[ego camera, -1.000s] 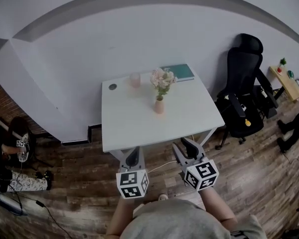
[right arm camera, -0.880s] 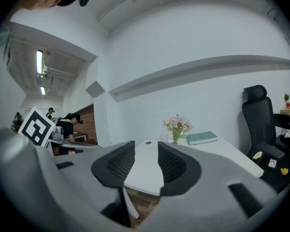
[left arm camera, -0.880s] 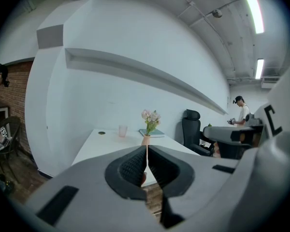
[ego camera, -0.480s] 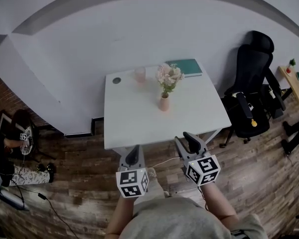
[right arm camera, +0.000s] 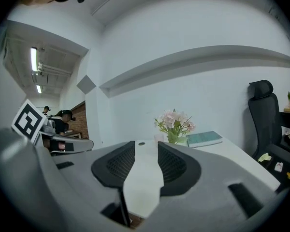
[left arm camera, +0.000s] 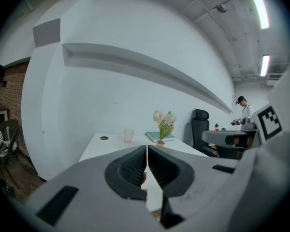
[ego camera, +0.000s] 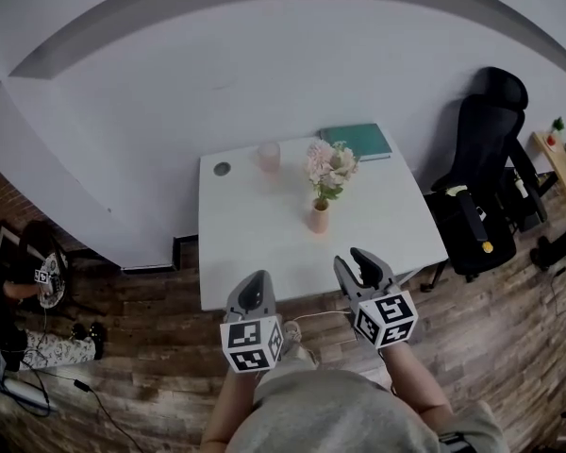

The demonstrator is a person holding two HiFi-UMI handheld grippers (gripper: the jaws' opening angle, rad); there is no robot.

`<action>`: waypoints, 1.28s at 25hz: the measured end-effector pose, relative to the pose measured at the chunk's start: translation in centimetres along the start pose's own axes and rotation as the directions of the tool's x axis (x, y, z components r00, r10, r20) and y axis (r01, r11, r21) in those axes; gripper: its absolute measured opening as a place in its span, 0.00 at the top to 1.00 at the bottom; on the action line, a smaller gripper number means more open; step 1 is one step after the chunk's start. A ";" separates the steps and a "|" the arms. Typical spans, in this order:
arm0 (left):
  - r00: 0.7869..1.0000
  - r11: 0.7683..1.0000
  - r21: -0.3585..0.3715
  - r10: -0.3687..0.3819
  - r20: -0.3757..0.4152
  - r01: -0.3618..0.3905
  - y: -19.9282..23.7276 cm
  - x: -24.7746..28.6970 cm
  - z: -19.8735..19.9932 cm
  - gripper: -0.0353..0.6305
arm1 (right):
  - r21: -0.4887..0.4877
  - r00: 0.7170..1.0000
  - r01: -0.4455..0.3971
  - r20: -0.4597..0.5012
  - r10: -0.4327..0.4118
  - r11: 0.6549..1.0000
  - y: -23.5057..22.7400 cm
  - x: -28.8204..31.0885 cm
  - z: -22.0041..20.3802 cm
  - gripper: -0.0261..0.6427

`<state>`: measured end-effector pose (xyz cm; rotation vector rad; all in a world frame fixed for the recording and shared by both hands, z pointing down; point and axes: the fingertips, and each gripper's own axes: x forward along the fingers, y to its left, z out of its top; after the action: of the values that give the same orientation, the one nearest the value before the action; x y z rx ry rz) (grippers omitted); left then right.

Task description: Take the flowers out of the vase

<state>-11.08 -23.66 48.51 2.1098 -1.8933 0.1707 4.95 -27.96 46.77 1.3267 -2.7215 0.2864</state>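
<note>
Pale pink flowers (ego camera: 330, 163) stand upright in a small pink vase (ego camera: 319, 218) near the middle of the white table (ego camera: 236, 253). Both grippers hover at the table's near edge, well short of the vase and touching nothing. My left gripper (ego camera: 254, 281) is shut with nothing in it; in the left gripper view its jaws meet (left arm camera: 147, 148), with the flowers (left arm camera: 164, 120) far ahead. My right gripper (ego camera: 358, 262) is open and empty; in the right gripper view (right arm camera: 146, 146) bare tabletop shows between the jaws, and the flowers (right arm camera: 175, 121) rise just beyond.
A pink cup (ego camera: 268, 156), a teal book (ego camera: 357, 141) and a small round disc (ego camera: 222, 169) lie at the table's far side by the white wall. A black office chair (ego camera: 486, 187) stands right of the table. A person sits on the floor at far left (ego camera: 28, 281).
Both grippers have moved forward together from over the wooden floor to the table's near edge. The table and vase now sit closer in the head view. The jaws look unchanged.
</note>
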 end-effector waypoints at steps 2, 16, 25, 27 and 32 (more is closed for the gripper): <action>1.000 1.000 -0.001 -0.002 0.000 0.002 0.9 1.6 0.7 0.93 | 0.001 1.000 0.009 -0.006 -0.009 1.000 -0.6 1.7 0.1 0.74; 0.998 0.998 0.014 -0.060 -0.026 0.061 4.6 11.1 4.1 0.93 | 0.024 0.993 0.092 -0.077 -0.090 0.995 -5.4 11.1 -0.7 0.73; 0.994 0.995 0.016 -0.093 -0.053 0.094 5.7 15.1 4.2 0.93 | 0.035 0.984 0.141 -0.118 -0.136 0.989 -8.2 14.5 -1.9 0.71; 0.994 0.995 0.015 -0.095 -0.060 0.096 6.0 15.8 4.0 0.93 | 0.037 0.982 0.145 -0.126 -0.139 0.989 -8.5 15.1 -2.1 0.70; 0.992 0.995 0.015 -0.098 -0.077 0.100 6.8 17.3 3.8 0.93 | 0.043 0.978 0.162 -0.139 -0.155 0.986 -9.3 16.3 -2.6 0.66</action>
<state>-16.09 -41.79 50.80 2.1719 -1.7467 0.2448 2.26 -45.59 53.26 1.4705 -2.4978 0.4210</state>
